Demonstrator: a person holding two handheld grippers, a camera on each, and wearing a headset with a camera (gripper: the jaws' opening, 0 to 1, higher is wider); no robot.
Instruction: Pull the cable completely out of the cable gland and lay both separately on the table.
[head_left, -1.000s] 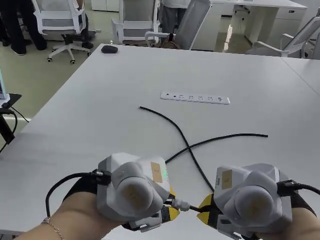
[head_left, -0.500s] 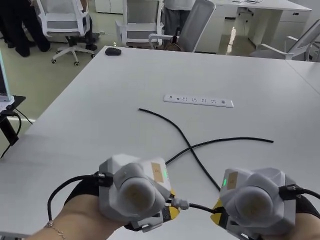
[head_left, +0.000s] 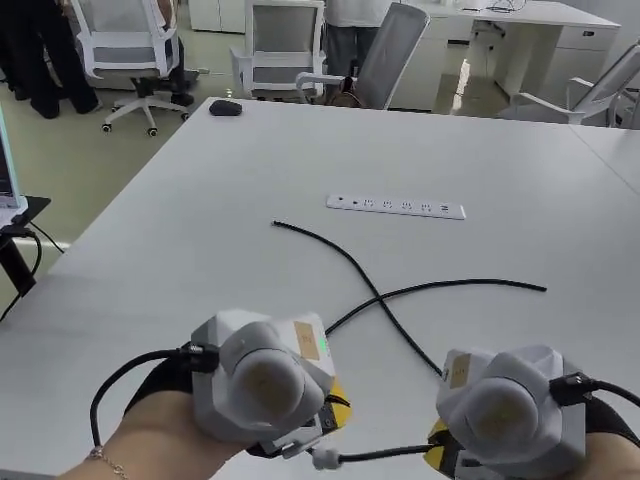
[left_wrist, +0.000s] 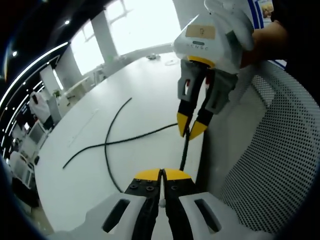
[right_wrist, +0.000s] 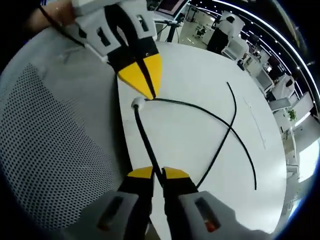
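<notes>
1. Looking first at the white cable gland (right_wrist: 137, 103): hanging in the air by the near edge of the table (head_left: 250, 180), with the black cable (right_wrist: 145, 137) going into it, so not pulled out yet.
2. Pinching the gland with the left gripper (left_wrist: 161, 175), jaws squeezed tight on it.
3. Clamping the cable with the right gripper (right_wrist: 158, 174), jaws closed hard on it a little way from the gland.
4. Seeming to be working on the pulling-apart step, with the bit of cable between the two grippers stretched nearly straight.
5. Doing it well by pulling the right gripper straight away from the gland, in line with its hole and not sideways.
6. Holding the left gripper firm, to stop the gland from slipping or twisting.
7. Going slow and steady, for fear of popping the small gland out of the jaws.
8. Watching what seems to be the long rest of the cable, lying on the table and crossing a second black cable (head_left: 450, 287), to avoid tangling or dragging.
9. Leaving the white power strip (head_left: 395, 206) alone, well apart and farther back.
</notes>
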